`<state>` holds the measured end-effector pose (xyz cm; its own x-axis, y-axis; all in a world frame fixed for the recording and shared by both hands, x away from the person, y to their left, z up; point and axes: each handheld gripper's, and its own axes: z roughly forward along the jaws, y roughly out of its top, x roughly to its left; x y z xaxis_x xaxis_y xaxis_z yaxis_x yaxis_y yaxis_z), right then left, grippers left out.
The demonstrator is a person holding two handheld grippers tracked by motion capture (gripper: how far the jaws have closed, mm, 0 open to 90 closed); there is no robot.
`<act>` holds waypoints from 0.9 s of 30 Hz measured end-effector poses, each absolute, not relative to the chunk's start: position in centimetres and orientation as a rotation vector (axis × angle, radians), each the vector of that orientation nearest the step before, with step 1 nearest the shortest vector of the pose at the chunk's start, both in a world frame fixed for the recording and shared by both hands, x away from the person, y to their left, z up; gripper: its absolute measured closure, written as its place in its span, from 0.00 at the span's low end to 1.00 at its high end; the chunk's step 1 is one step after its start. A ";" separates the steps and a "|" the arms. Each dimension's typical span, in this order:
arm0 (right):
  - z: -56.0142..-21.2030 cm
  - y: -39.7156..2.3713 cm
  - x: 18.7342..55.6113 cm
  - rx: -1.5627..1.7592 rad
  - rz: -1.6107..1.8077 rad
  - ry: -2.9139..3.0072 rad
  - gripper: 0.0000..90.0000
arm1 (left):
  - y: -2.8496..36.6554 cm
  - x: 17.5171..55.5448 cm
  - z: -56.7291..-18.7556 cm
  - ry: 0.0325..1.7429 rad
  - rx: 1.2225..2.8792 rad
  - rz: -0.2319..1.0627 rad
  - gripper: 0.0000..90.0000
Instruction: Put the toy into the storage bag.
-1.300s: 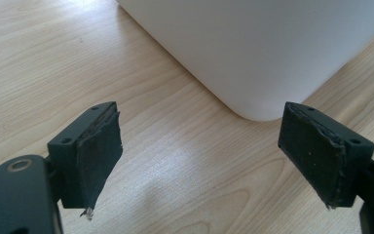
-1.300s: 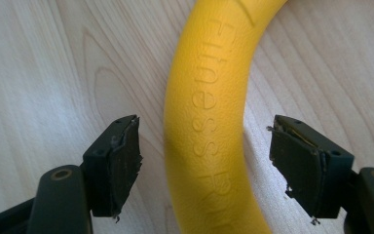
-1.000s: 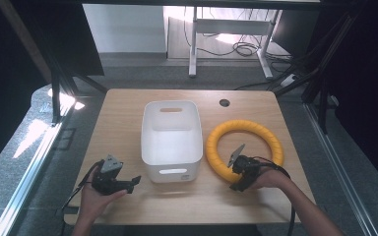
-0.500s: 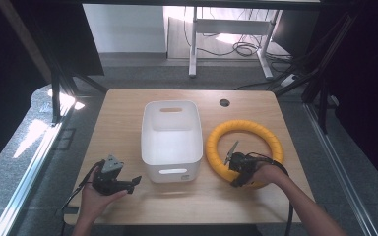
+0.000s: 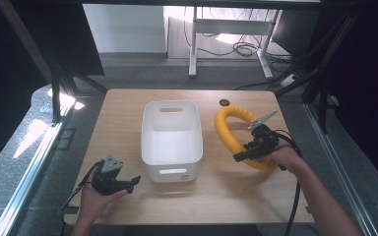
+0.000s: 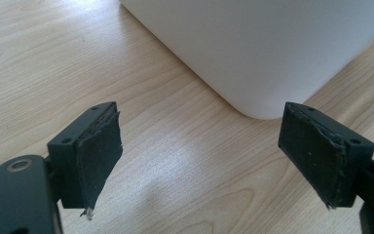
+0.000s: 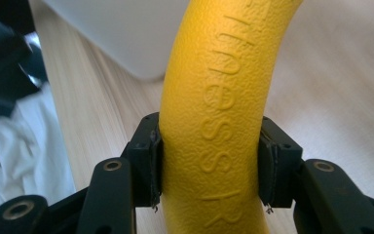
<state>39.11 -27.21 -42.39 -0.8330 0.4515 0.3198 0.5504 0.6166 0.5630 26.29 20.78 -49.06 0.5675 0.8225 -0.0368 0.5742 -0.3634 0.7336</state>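
A: A pale wooden worktop [image 5: 128, 123] is set on a grey floor, with dark frame posts at either side. How are things laid out, left to right?

B: At the near left, the left tongs [image 5: 134, 182] are held just above the wood, jaws spread wide, with nothing between them; a corner of the white bin [image 6: 272, 53] is seen just ahead. The bin [image 5: 171, 140] is placed in the middle of the worktop. To its right, the yellow ring [image 5: 229, 130] is tilted up, its near side raised.

A: And the right tongs?

B: The right tongs [image 7: 209, 163] are clamped across the ring's tube, both pads pressed to its flanks.

A: How is the ring [image 7: 224, 97] expected to handle?

B: A pebbled skin with raised lettering is shown, so slip is judged unlikely. The tube is probably light and slightly yielding, yet its round shape is kept. A cross-tube grip, as applied, is recommended; swing of the free far side should be anticipated.
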 end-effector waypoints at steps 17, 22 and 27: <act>-39.2 -29.0 38.7 -0.832 -1.389 -2.584 0.57 | 20.7 26.3 -49.1 1.118 2.081 0.440 0.18; -37.7 -28.9 38.6 -0.802 -1.477 -2.572 0.57 | 20.5 26.4 -49.2 1.116 2.089 0.436 0.18; -36.5 -28.3 38.4 -0.770 -1.516 -2.578 0.57 | 20.5 26.4 -49.2 1.115 2.095 0.440 0.18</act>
